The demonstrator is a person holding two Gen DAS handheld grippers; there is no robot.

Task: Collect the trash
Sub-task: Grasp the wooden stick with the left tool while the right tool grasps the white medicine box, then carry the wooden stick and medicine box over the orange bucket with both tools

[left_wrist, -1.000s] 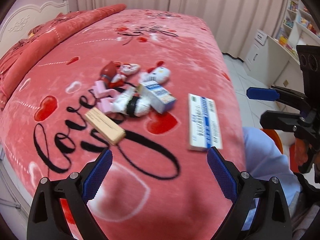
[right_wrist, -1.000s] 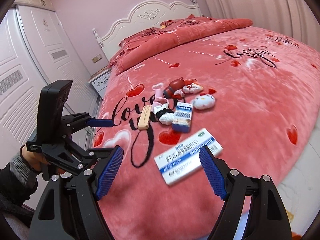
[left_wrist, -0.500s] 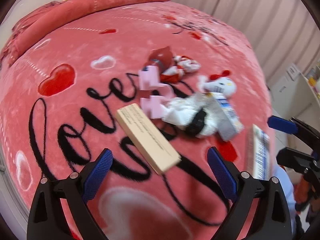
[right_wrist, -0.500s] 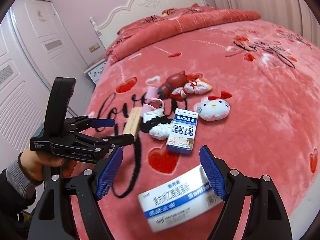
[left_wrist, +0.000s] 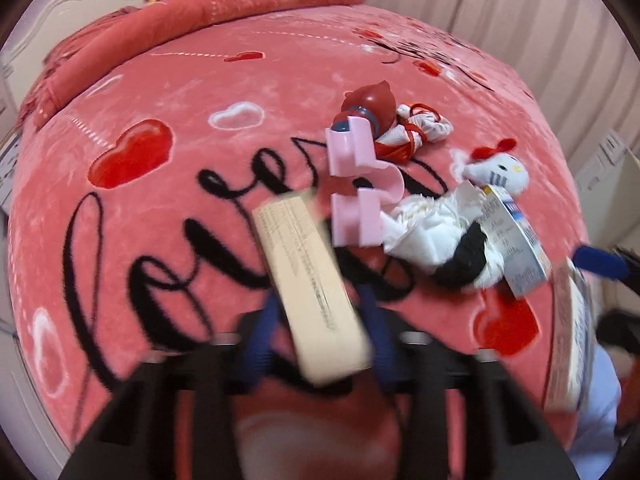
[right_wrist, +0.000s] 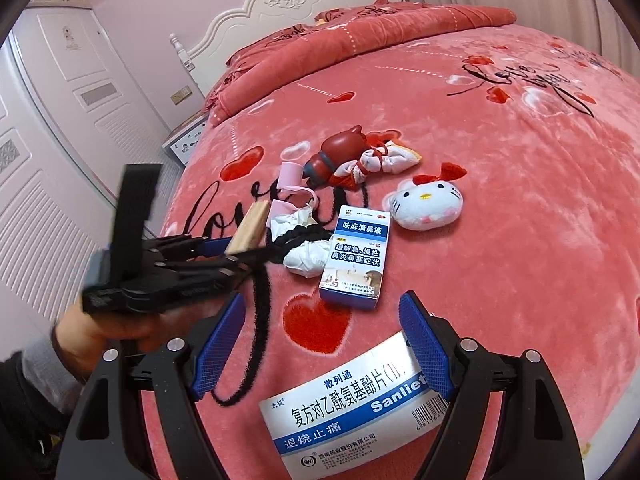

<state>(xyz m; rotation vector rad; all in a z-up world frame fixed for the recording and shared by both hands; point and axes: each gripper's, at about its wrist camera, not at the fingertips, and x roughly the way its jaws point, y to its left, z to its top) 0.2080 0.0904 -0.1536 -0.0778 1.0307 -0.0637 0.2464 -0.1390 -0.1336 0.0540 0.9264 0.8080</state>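
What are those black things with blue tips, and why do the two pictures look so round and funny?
Those are two claws that a person holds, one in each hand, like big tongs. Each claw has a tiny wide-eyed camera on it, which bends the picture round. One picture looks along the left claw, the other along the right claw.

They are tidying a bed with a pink heart blanket. On it lie a cat plushie, a red toy, crumpled tissues, a pink plastic piece and a small medicine box.

The left claw has closed on a tan box. The right claw is open, with a big white-and-blue box lying between its fingers, not squeezed yet.
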